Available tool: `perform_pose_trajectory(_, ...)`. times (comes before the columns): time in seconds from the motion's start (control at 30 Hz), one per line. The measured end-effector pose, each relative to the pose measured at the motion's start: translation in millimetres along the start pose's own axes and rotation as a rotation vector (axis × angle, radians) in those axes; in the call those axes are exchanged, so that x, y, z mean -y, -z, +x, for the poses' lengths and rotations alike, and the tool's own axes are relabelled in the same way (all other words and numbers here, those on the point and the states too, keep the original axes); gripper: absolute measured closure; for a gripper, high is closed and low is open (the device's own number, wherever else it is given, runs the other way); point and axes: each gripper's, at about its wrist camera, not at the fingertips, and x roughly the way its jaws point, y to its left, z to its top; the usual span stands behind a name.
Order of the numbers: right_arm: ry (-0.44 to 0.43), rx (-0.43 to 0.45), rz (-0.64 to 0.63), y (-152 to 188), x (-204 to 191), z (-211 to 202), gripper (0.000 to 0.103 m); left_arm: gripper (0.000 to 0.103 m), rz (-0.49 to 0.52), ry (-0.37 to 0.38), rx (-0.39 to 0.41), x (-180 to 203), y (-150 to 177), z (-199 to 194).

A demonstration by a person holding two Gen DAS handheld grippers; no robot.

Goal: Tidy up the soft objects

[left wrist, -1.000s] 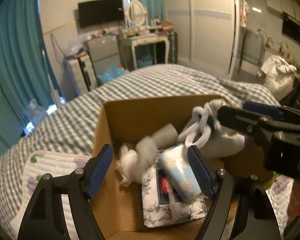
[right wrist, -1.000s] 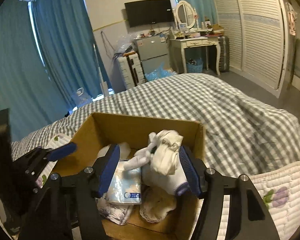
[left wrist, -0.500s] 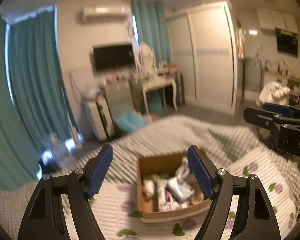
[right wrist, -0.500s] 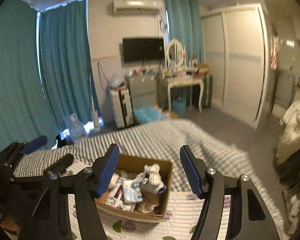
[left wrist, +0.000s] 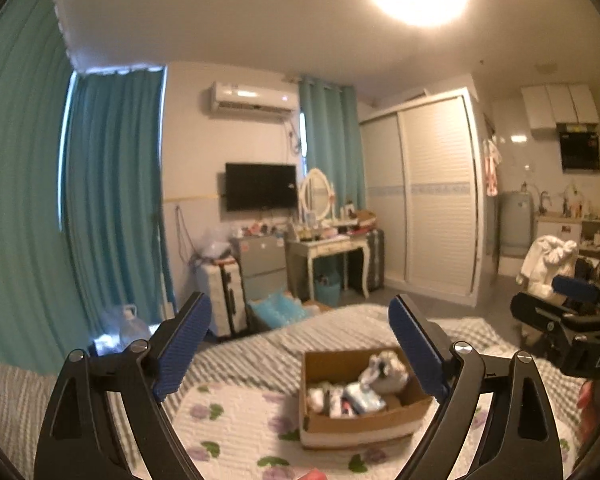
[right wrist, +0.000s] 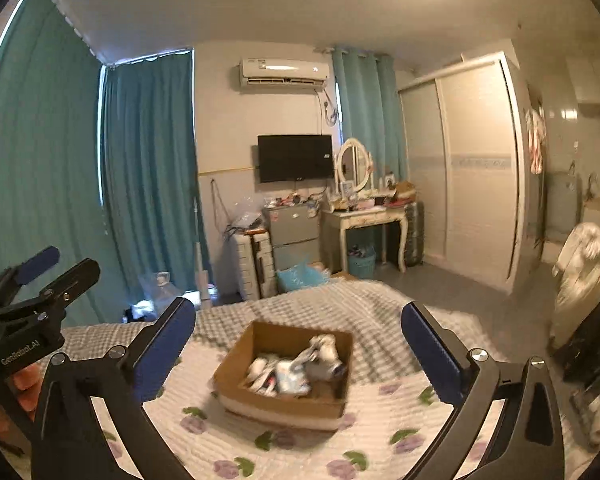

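A brown cardboard box (left wrist: 340, 426) sits on the bed's floral quilt, well below and ahead of both grippers; it also shows in the right wrist view (right wrist: 236, 368). Inside it lie soft things: a white plush toy (left wrist: 384, 368) (right wrist: 324, 356), a light blue tissue pack (left wrist: 362, 398) (right wrist: 290, 380) and a patterned packet (left wrist: 336, 402). My left gripper (left wrist: 300, 344) is open and empty, held high above the bed. My right gripper (right wrist: 298, 352) is open and empty, also high; it shows at the right edge of the left wrist view (left wrist: 568, 312).
The quilt (right wrist: 380, 432) lies over a grey checked bedspread (right wrist: 340, 300). Beyond the bed stand teal curtains (right wrist: 148, 184), a TV (right wrist: 295, 158), a dressing table (right wrist: 366, 216), a small fridge (right wrist: 294, 232) and a white wardrobe (right wrist: 472, 176).
Both grippers have pulled up and back from the box. The right gripper let go of the white plush toy, which now lies in the box. The box looks small and far below.
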Motion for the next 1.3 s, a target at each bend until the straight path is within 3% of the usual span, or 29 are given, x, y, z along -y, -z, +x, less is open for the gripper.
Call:
perform_pose_trajectory(0.2,-0.003,-0.011,0.076,67,7,32,0.000,0.012,0.052,0.029,-0.119,7,65,35)
perform_pose_trajectory(0.4,0.024,-0.063,0.076,110,11,73,0.000,0.012,0.043,0.043,-0.210,3,101,67)
perform_pose_trajectory(0.57,0.056,-0.082,0.067,117,12,82,0.000,0.012,0.014,0.048,-0.240,-6,109,66)
perform_pose_trajectory(1.3,0.071,-0.070,0.064,119,8,80,0.000,0.012,0.030,0.053,-0.217,2,110,56)
